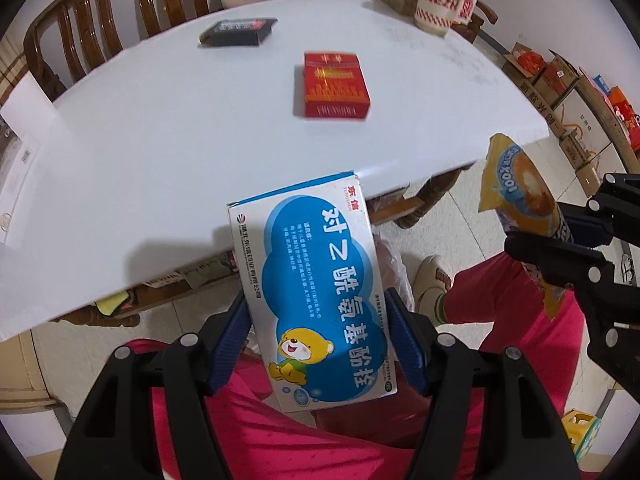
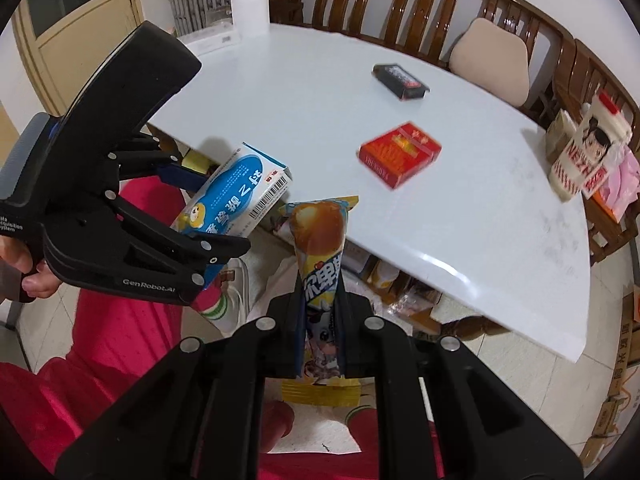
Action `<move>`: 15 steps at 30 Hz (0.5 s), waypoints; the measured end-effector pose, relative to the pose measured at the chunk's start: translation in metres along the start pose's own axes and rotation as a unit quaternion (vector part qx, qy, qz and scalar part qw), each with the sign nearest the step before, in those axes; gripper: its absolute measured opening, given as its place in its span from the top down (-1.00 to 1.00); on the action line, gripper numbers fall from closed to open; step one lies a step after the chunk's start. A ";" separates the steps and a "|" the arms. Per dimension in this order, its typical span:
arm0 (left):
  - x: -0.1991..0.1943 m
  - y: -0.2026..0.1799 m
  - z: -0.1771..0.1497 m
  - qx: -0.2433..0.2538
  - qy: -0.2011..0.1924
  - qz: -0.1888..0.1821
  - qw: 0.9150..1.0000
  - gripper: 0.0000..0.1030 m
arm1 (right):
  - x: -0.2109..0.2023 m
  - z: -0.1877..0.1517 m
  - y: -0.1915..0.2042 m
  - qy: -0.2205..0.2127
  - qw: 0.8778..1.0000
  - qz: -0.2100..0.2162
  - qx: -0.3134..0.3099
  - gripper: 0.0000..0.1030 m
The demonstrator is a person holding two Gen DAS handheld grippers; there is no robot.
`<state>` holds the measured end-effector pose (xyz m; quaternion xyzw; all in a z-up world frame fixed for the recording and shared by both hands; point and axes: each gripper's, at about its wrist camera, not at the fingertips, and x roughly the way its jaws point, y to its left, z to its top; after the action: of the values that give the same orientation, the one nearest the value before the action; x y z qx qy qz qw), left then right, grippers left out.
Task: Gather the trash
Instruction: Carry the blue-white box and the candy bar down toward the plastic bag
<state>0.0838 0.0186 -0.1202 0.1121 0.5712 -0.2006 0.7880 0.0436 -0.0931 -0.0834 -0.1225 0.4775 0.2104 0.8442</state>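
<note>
The white-and-blue medicine box (image 1: 320, 300) reads "对乙酰氨基酚栓", the yellow snack wrapper (image 1: 516, 192) "100%", the white cup (image 2: 584, 156) at the table's (image 2: 460, 208) far edge "NEZHA", and the left gripper's (image 2: 208, 216) body "GenRobot.AI".

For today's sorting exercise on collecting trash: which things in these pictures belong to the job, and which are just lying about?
Job:
blue medicine box, held by left gripper
ice-cream wrapper, held by right gripper
red packet
black packet

Lying about:
white table
printed cup
wooden chairs
cardboard boxes
</note>
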 end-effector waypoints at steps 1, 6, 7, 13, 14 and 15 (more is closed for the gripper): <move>0.004 -0.001 -0.002 0.001 0.002 -0.001 1.000 -0.24 | 0.003 -0.004 0.001 0.002 1.000 0.000 0.001 0.77; 0.030 -0.005 -0.018 0.002 0.014 -0.007 1.000 -0.24 | 0.023 -0.024 0.004 0.012 1.000 -0.005 0.008 0.77; 0.036 -0.005 -0.022 -0.002 0.018 -0.008 1.000 -0.24 | 0.028 -0.028 0.005 0.015 1.000 -0.004 0.010 0.77; 0.083 0.000 -0.035 -0.028 0.057 -0.017 0.998 -0.24 | 0.060 -0.050 0.003 0.033 0.999 0.009 0.040 0.77; 0.089 0.000 -0.038 -0.029 0.061 -0.016 0.998 -0.24 | 0.065 -0.053 0.002 0.036 0.998 0.008 0.043 0.77; 0.096 0.000 -0.040 -0.032 0.066 -0.018 0.997 -0.24 | 0.073 -0.057 0.001 0.039 0.998 0.005 0.050 0.77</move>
<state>0.0753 0.0166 -0.2243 0.0900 0.6295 -0.1887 0.7484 0.0334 -0.0982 -0.1756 -0.0858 0.5206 0.1853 0.8290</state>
